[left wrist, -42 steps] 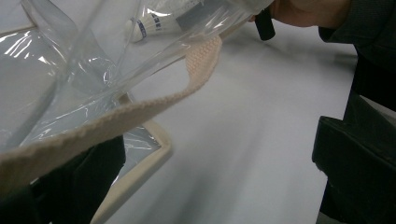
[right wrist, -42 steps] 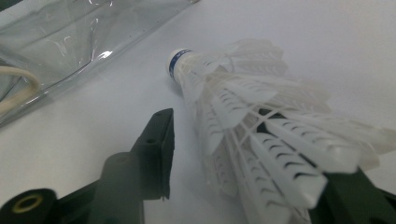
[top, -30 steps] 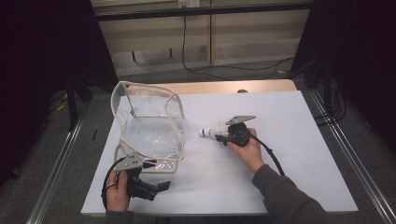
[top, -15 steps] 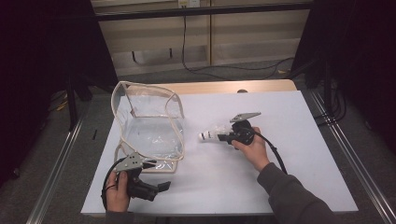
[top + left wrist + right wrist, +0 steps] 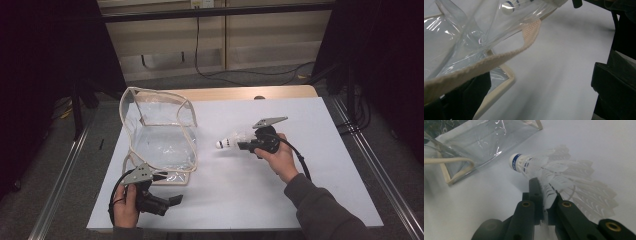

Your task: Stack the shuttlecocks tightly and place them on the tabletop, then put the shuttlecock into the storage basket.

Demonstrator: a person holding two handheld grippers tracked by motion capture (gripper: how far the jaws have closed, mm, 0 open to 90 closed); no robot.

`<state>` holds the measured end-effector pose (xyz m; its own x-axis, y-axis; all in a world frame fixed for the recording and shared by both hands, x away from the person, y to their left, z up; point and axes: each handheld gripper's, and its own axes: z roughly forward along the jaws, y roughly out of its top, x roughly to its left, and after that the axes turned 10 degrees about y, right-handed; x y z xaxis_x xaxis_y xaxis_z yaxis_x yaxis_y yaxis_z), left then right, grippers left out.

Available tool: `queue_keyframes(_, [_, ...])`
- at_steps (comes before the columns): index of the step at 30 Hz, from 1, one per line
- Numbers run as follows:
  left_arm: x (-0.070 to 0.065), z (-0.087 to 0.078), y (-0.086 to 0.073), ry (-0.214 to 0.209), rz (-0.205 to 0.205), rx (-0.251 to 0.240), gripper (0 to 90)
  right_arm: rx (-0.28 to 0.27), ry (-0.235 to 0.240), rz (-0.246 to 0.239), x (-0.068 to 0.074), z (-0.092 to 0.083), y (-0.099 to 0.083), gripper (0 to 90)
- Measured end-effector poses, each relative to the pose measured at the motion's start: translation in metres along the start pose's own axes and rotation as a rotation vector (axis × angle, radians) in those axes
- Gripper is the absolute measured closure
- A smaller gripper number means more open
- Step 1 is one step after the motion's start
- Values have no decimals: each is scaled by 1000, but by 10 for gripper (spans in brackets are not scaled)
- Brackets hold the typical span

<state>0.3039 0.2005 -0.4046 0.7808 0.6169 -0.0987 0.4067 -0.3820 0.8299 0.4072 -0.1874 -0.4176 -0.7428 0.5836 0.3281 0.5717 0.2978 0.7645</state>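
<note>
From the high view, the right gripper [image 5: 239, 145] holds a shuttlecock [image 5: 228, 142] clear of the table, cork toward the clear bag [image 5: 159, 131]; the left gripper [image 5: 161, 176] pinches the bag's near rim.

The left gripper view has the bag's tape edge [image 5: 499, 58] across its jaws.

In the right gripper view, the jaws clamp the feather skirt [image 5: 550, 192]. It looks weightless and crushable, so a light grip nearer the cork [image 5: 514, 161] seems safer.

A: White feathered shuttlecock [image 5: 554, 172]?
B: White cork, blue band.
A: Clear plastic bag [image 5: 160, 131]?
B: Transparent, cream woven trim.
A: Flat table sheet [image 5: 300, 200]?
B: Pale grey-white. Gripper jaws black.
</note>
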Motion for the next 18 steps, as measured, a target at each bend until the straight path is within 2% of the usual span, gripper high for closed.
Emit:
queue_keyframes(8, [0, 0, 2, 1, 3, -2, 28, 8, 12, -6, 5, -12, 4, 874])
queue_keyframes(18, [-1, 0, 1, -3, -1, -2, 28, 28, 37, -17, 10, -17, 12, 874])
